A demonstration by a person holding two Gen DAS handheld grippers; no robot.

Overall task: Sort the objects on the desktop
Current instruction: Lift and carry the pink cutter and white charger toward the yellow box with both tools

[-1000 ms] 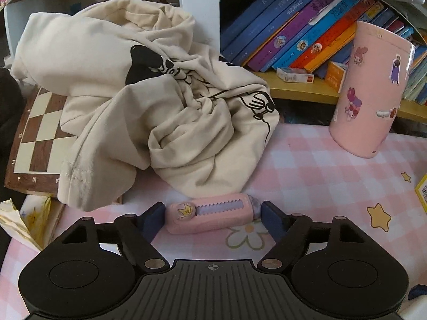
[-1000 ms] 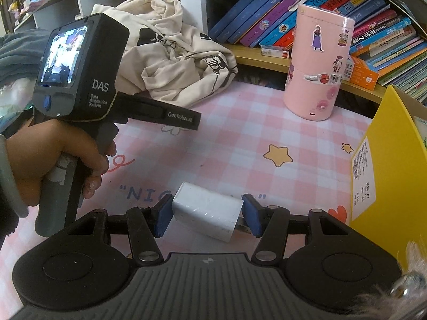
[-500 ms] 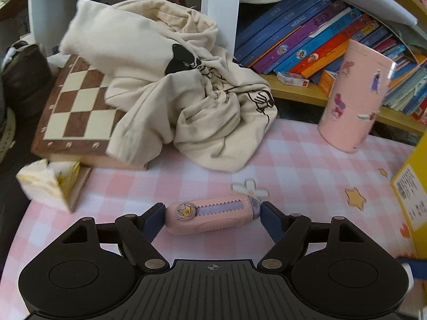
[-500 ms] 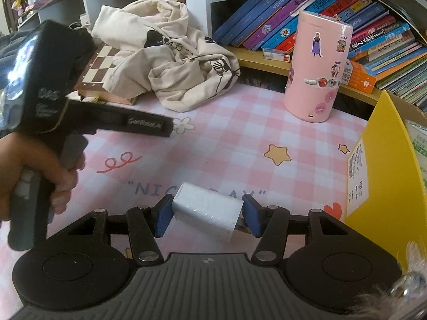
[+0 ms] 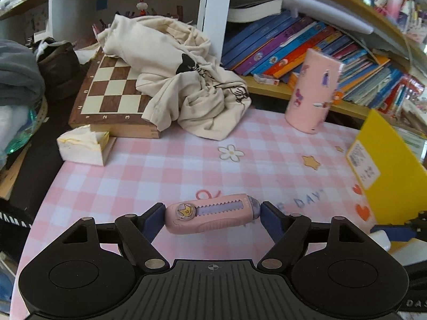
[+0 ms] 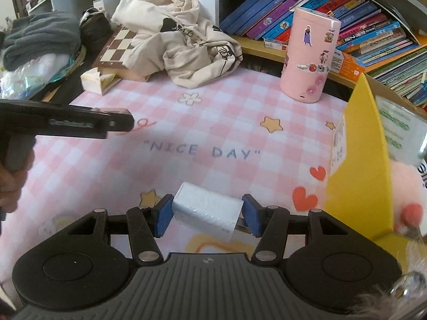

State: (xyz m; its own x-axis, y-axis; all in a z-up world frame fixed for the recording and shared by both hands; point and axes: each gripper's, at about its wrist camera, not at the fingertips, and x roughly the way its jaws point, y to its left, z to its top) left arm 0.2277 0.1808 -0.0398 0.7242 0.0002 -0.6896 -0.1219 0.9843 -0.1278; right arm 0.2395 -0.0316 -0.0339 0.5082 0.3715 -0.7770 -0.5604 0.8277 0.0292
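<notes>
My left gripper (image 5: 210,214) is shut on a pink utility knife (image 5: 210,216) with a crown sticker, held crosswise above the pink checked desk mat (image 5: 186,165). My right gripper (image 6: 206,214) is shut on a white charger block (image 6: 206,213), also held above the mat (image 6: 213,122). The left gripper's body shows at the left of the right wrist view (image 6: 66,122). A yellow box (image 6: 357,176) stands at the right, also in the left wrist view (image 5: 389,170).
A pink stickered cylinder (image 6: 309,56) stands at the back right. A crumpled beige garment (image 5: 181,80) lies over a chessboard (image 5: 112,90) at the back left. A tissue pack (image 5: 82,146) sits beside the board. Books (image 5: 293,45) fill the shelf behind.
Both grippers have pulled back and risen from the desk with their objects held. The left gripper has moved away from the garment toward the front of the mat.
</notes>
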